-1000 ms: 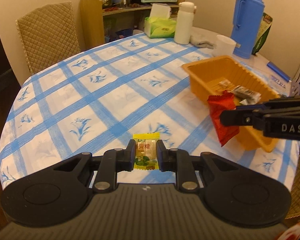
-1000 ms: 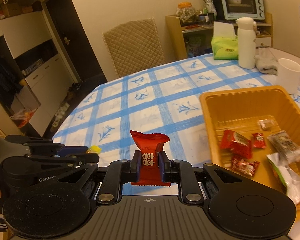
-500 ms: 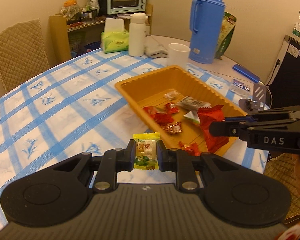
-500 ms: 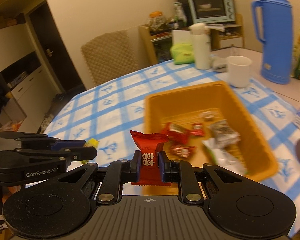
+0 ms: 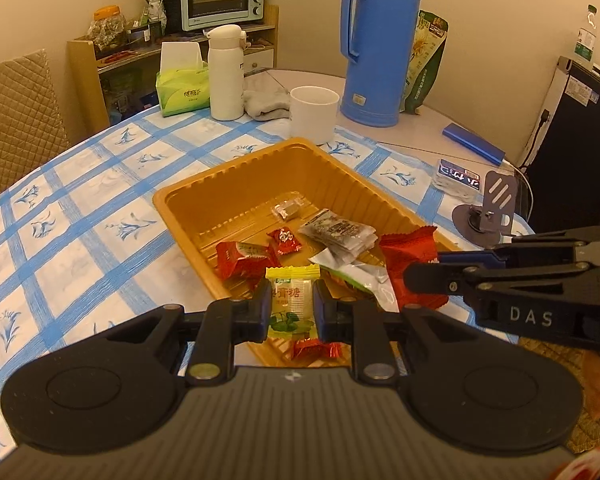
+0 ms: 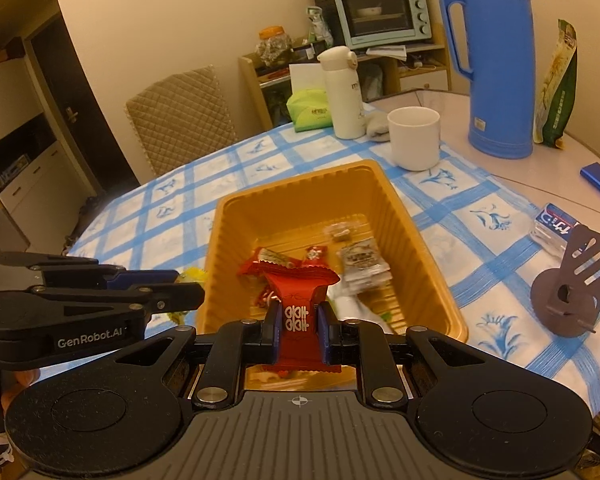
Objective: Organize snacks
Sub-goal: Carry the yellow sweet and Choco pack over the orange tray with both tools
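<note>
The left gripper (image 5: 292, 304) is clamping a yellow candy (image 5: 291, 300) and the right gripper (image 6: 299, 320) is pinching a red snack packet (image 6: 298, 312), both hanging over the near end of the orange tray (image 6: 404, 216) on the checked tablecloth (image 5: 80, 216).

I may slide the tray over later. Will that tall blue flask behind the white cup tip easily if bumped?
Probably somewhat: the blue flask is tall and narrow, so top-heavy. Its base looks slightly wider and it sits flat on the table, which should help. How full it is cannot be seen.
</note>
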`<state>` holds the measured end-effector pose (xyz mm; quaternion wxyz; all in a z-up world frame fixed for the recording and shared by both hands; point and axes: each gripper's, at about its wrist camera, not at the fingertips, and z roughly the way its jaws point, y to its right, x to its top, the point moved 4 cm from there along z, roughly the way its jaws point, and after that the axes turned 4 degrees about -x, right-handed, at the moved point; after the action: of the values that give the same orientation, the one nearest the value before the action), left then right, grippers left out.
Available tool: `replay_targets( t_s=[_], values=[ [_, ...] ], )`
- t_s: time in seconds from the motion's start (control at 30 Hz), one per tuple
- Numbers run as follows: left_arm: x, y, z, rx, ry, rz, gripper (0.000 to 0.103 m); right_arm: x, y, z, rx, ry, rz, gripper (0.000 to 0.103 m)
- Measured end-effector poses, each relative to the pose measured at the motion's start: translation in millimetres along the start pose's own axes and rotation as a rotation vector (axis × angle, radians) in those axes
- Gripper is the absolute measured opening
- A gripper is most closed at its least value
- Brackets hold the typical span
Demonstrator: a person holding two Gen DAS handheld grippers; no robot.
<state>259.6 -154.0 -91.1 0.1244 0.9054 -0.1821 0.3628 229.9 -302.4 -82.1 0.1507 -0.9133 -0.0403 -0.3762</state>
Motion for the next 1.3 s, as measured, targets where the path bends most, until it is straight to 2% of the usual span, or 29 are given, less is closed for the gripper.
replay_targets(
  t_s=[0.73, 1.07, 1.3],
  values=[
    [7, -8, 52, 0.034, -0.079, -0.039, 0.02, 8, 19, 35, 0.012, -0.046, 0.002, 0.019],
    [5, -11, 40, 0.013, -0.084, -0.062, 0.021, 11, 20, 29, 0.034, -0.042, 0.015, 0.019],
    [5, -12, 32, 0.024, -0.08, -0.083, 0.021, 11, 18, 36, 0.038, -0.064, 0.001, 0.019]
  ],
)
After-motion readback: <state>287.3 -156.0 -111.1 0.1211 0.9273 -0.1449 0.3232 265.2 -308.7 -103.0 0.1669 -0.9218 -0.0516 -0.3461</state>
